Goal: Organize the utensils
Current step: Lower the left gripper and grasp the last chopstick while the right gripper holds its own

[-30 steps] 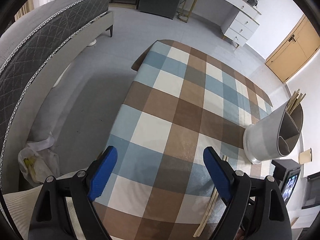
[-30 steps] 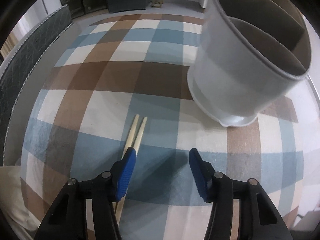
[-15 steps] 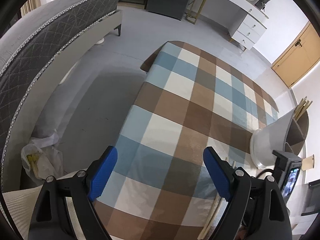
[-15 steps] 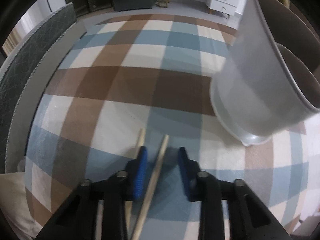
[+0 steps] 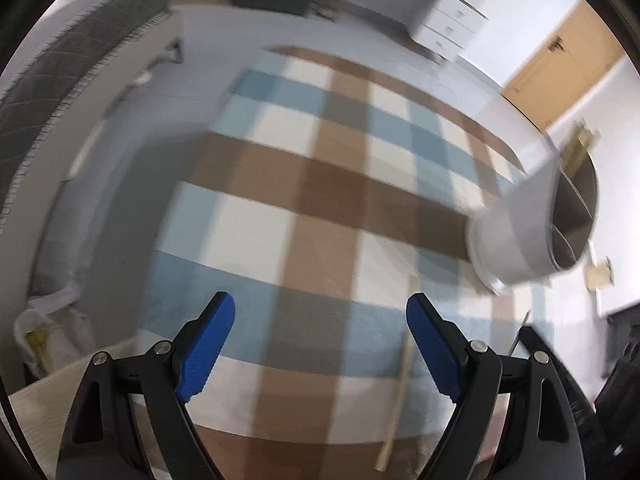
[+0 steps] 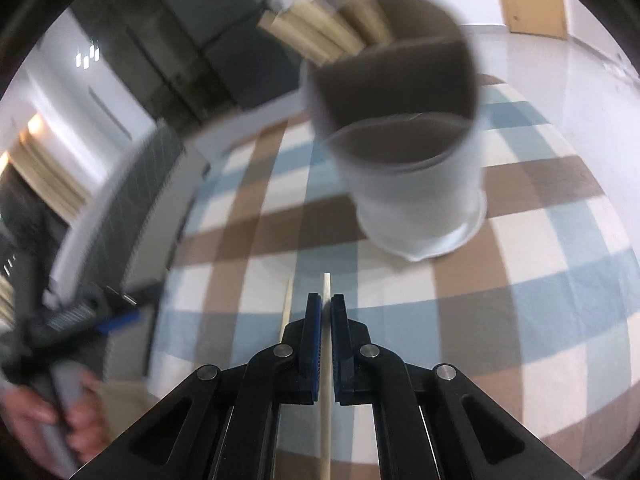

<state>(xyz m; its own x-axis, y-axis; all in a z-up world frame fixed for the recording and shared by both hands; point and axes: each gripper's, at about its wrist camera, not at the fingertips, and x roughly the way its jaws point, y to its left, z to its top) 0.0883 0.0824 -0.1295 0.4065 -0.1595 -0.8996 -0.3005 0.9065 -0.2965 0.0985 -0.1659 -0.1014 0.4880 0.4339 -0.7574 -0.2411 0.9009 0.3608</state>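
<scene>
My right gripper (image 6: 326, 308) is shut on a wooden chopstick (image 6: 327, 288), whose tip sticks out ahead of the blue pads. A second chopstick (image 6: 286, 306) lies on the checked tablecloth just left of it; it also shows in the left wrist view (image 5: 402, 368). A grey utensil holder (image 6: 416, 184) with inner compartments stands ahead of the right gripper, with several chopsticks (image 6: 320, 36) in its far compartment. In the left wrist view the holder (image 5: 520, 236) is at the right. My left gripper (image 5: 320, 320) is open and empty above the table's near edge.
The table has a blue, brown and white checked cloth (image 5: 320, 184). A grey bed (image 5: 60, 80) stands to the left, with a white bag (image 5: 44, 332) on the floor beside it. White drawers (image 5: 448, 28) and a wooden door (image 5: 560, 44) are at the back.
My right gripper has closed on one chopstick and lifted it, now facing the holder. The left gripper has swung to the right and stays open.
</scene>
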